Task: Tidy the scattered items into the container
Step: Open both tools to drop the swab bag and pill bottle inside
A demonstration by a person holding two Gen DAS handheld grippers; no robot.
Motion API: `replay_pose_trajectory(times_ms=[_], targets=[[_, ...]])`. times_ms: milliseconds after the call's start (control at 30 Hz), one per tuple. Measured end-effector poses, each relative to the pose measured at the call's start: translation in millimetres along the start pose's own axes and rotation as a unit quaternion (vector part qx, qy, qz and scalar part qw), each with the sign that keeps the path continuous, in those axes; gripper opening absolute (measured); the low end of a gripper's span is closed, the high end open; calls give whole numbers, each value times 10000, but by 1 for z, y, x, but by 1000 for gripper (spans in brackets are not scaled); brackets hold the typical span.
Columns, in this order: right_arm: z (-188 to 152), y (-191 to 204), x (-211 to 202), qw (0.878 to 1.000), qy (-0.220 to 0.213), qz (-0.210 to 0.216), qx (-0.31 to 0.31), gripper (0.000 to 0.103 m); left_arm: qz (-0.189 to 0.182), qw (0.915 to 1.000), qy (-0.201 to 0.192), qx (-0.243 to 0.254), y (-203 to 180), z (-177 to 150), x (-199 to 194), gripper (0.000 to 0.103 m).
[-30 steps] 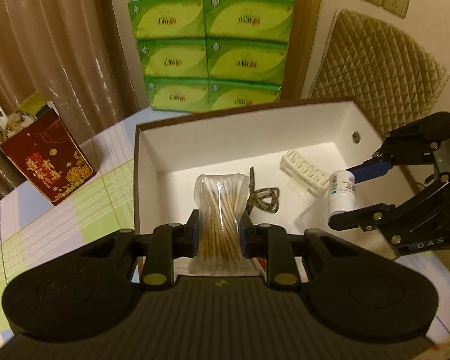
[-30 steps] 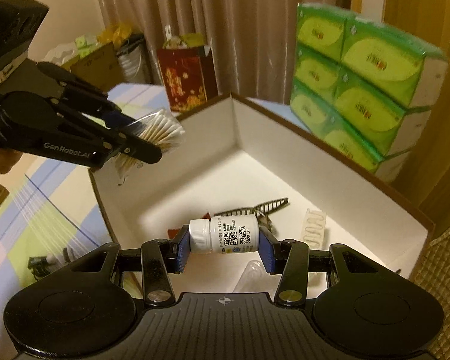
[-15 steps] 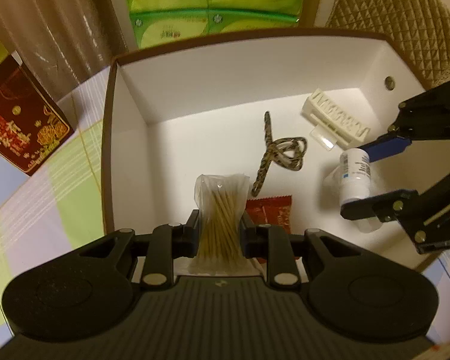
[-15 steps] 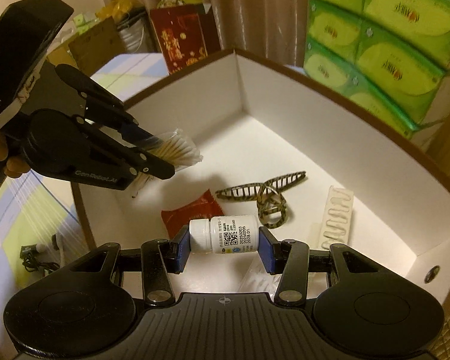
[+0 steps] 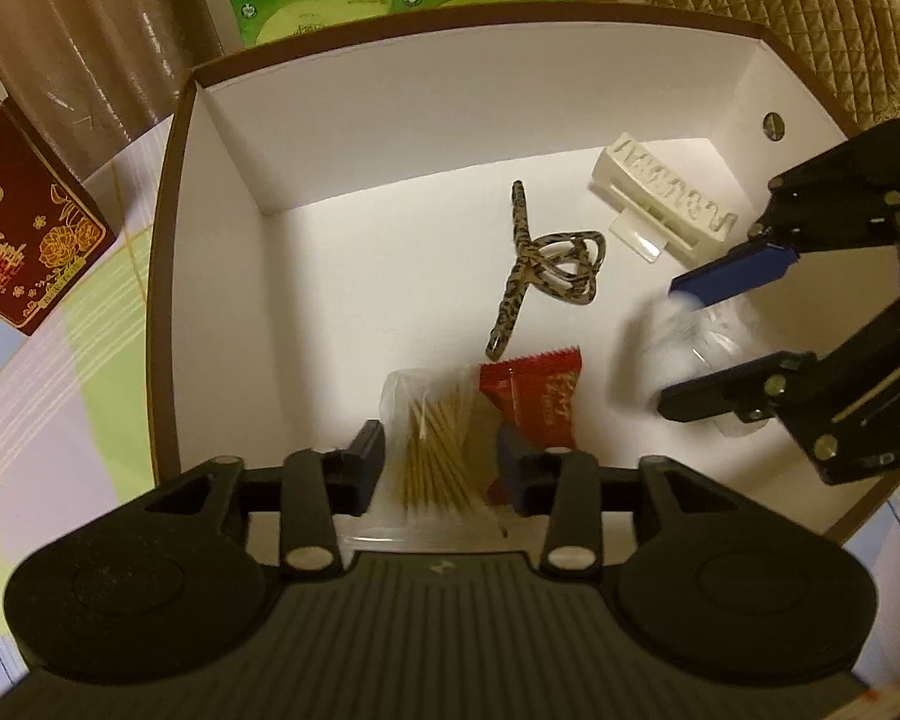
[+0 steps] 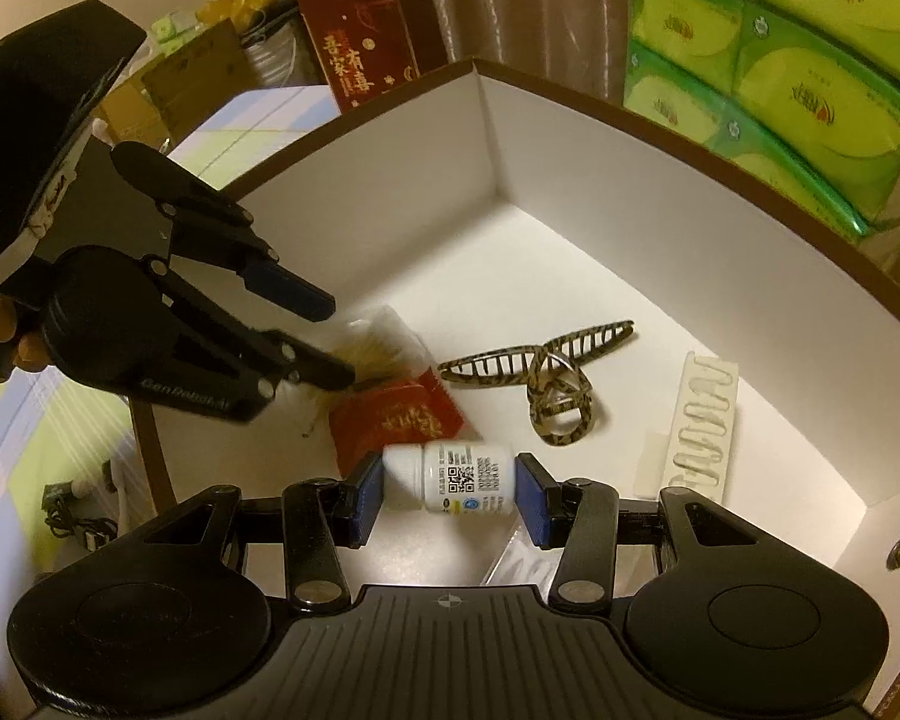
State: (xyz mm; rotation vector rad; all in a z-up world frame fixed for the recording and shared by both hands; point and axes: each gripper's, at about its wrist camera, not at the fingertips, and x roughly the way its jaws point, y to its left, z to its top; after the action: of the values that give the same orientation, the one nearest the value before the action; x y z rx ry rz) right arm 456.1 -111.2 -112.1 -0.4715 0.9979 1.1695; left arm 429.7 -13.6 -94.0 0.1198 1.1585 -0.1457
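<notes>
**Box contents, both grippers inside**

We log the left gripper (image 5: 441,459) with fingers spread, the bag of cotton swabs (image 5: 435,441) lying loose between them on the floor of the white box (image 5: 222,192). Our right gripper (image 6: 450,489) shows fingers parted either side of the white pill bottle (image 6: 450,477); whether they touch it, we cannot tell. Nearby: red sachet (image 6: 390,420), leopard hair claw (image 6: 546,378), white ribbed tray (image 6: 705,420)

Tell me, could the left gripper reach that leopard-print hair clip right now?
Probably yes: the left gripper is open, and the hair clip lies uncovered just ahead; only the cotton swab bag lies between its jaws.
</notes>
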Motion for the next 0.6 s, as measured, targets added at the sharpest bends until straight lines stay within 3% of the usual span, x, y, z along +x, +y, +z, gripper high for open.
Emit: replay_pose_trajectory(times_ms=[133, 267, 433, 600], targets=[[0, -1, 0, 10000, 29, -15, 0, 45, 22, 10000, -12, -13, -1, 0, -3, 39], [-1, 1, -3, 10000, 44, -25, -58, 63, 19, 10000, -28, 5, -3, -1, -7, 42], [-2, 5, -9, 9998, 147, -65, -108, 70, -10, 10000, -35, -26, -5, -3, -13, 47], [-6, 11, -17, 9995, 254, -212, -11, 90, -108, 9999, 17, -52, -11, -4, -21, 67]])
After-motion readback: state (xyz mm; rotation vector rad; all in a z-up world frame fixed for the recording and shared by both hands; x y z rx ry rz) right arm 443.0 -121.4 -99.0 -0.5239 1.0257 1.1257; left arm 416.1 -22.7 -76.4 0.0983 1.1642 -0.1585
